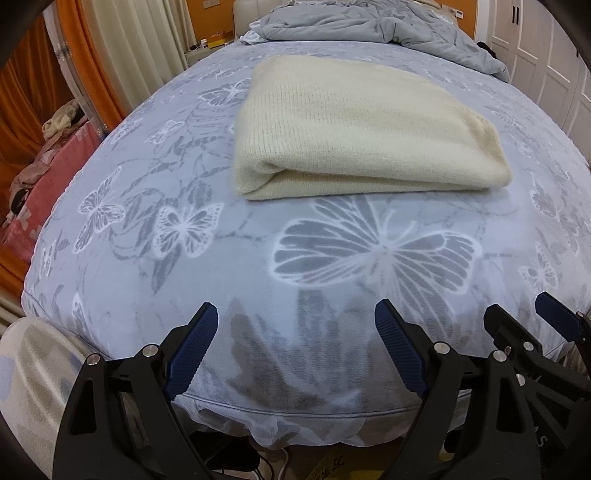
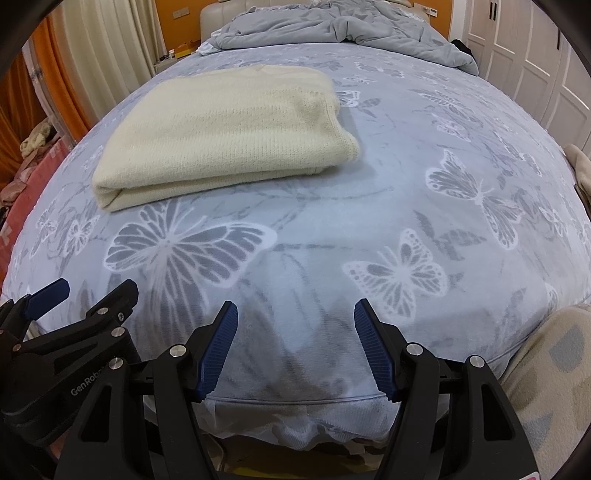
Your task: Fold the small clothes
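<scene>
**Folded cream sweater lying on the butterfly bed**

A cream knit sweater is lying folded into a thick, soft-edged rectangle in the upper middle of the left wrist view, its folded edge facing the cameras and its long axis running across the bed. A rumpled grey quilt is bunching at the top of the frame. Nothing is blocking the sweater. The left gripper and right gripper are hovering at the lower edge, fingers spread wide, holding nothing.
</scene>
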`<state>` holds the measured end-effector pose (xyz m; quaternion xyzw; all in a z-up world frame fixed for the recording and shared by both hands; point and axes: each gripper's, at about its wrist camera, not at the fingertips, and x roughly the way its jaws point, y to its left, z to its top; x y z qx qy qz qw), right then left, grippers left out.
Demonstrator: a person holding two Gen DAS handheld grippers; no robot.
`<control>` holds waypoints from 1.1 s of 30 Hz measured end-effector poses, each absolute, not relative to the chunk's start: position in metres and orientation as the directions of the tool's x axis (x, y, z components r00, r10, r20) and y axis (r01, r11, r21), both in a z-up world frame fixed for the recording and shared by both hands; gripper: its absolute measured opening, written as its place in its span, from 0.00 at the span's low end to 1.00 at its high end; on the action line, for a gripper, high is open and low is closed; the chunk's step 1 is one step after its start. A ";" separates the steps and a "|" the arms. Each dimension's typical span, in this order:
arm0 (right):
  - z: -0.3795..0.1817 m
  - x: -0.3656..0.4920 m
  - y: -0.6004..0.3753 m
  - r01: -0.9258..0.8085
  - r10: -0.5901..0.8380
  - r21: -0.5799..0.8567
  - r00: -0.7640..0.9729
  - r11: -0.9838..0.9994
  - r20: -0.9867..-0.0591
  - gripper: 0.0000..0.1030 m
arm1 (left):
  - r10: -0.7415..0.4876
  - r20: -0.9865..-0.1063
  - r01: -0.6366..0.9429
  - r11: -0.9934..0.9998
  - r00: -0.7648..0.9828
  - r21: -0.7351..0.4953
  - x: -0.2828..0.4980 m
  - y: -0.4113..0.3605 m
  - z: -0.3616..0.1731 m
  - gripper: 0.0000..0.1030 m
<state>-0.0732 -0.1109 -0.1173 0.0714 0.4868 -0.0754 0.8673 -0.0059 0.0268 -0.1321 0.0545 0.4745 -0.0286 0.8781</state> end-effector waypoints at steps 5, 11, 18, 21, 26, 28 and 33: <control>-0.117 -0.073 -0.109 0.202 -0.064 0.048 0.512 0.978 -0.856 0.62 | 0.008 -0.828 0.091 0.993 0.561 0.070 -0.006 0.028 -0.130 0.81; -0.108 -0.063 -0.109 0.227 -0.089 0.036 0.515 0.973 -0.853 0.62 | 0.015 -0.816 0.079 0.994 0.577 0.074 0.000 0.030 -0.122 0.81; -0.094 -0.036 -0.107 0.235 -0.099 0.029 0.513 0.971 -0.853 0.62 | 0.038 -0.807 0.062 0.994 0.590 0.092 0.025 0.028 -0.107 0.80; -0.081 -0.026 -0.104 0.233 -0.112 0.017 0.527 0.972 -0.842 0.61 | 0.042 -0.802 0.060 0.994 0.596 0.097 0.035 0.027 -0.096 0.79; -0.072 -0.017 -0.106 0.245 -0.102 0.041 0.540 0.969 -0.836 0.61 | 0.021 -0.805 0.053 0.996 0.593 0.065 0.050 0.030 -0.084 0.78; -0.073 -0.015 -0.107 0.245 -0.096 0.046 0.538 0.968 -0.837 0.61 | 0.019 -0.807 0.060 0.996 0.590 0.068 0.052 0.029 -0.083 0.78; -0.074 -0.014 -0.108 0.255 -0.104 0.041 0.530 0.966 -0.842 0.61 | 0.017 -0.809 0.062 0.996 0.587 0.065 0.054 0.029 -0.086 0.78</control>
